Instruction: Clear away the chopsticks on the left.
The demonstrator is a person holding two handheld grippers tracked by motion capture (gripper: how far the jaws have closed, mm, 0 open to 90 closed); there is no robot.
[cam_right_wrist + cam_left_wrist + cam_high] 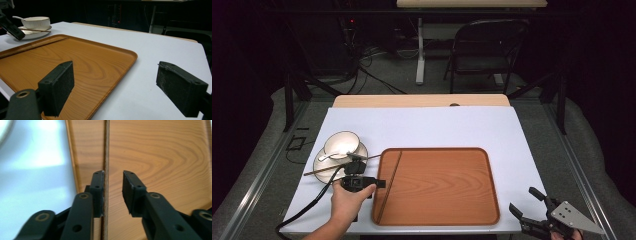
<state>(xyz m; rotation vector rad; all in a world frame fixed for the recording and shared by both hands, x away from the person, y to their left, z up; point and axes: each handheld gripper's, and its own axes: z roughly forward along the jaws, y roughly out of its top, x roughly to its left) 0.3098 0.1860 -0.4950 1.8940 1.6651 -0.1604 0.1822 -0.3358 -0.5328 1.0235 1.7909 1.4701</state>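
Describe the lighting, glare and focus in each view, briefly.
High view: the white table is evenly lit, the room behind dark. Left gripper view: the jaws and chopstick are close and soft, with glare on the table at left. Right gripper view: the near pads blur, the wooden tray stays sharp.
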